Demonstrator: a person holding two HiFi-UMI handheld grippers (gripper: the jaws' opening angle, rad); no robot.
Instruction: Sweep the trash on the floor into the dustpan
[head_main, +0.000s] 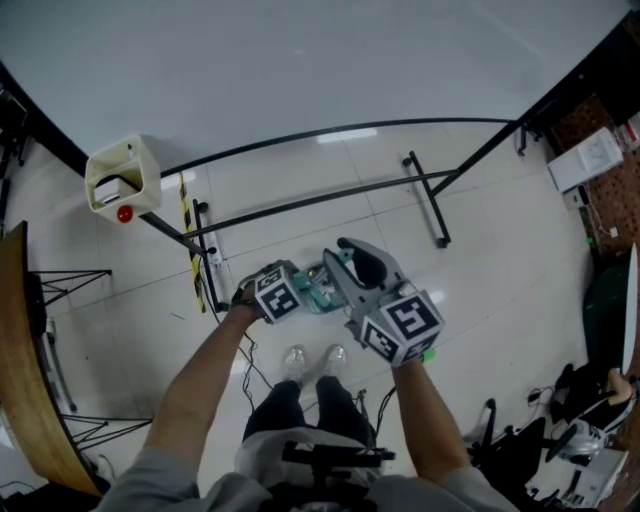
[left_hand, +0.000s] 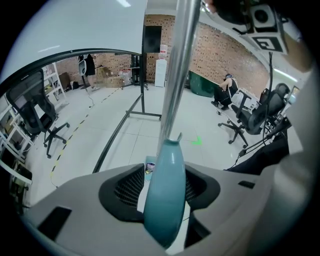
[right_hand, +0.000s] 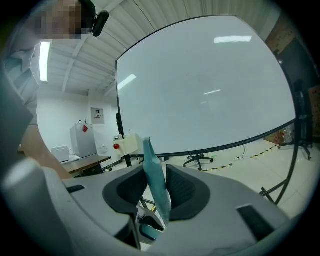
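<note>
In the left gripper view a teal broom grip (left_hand: 165, 200) with a bare metal pole (left_hand: 177, 70) rising from it stands between the jaws of my left gripper (left_hand: 162, 192). A sliver of floor shows beside the grip, so the jaws are open around it. A small coloured scrap (left_hand: 149, 168) lies on the tiles just beyond. My right gripper (right_hand: 152, 195) points almost level and is shut on a thin teal dustpan handle (right_hand: 154, 175) that leans across its pads. In the head view both grippers, left (head_main: 300, 290) and right (head_main: 348, 258), meet over teal parts (head_main: 322, 292) above my shoes.
A whiteboard on a black wheeled frame (head_main: 420, 185) stands just ahead. Yellow-black tape (head_main: 188, 235) runs along the floor. A cream box with a red button (head_main: 122, 180) is at the left, a wooden tabletop (head_main: 25, 370) further left. Office chairs (left_hand: 47, 125) and a seated person (left_hand: 225, 90) lie further off.
</note>
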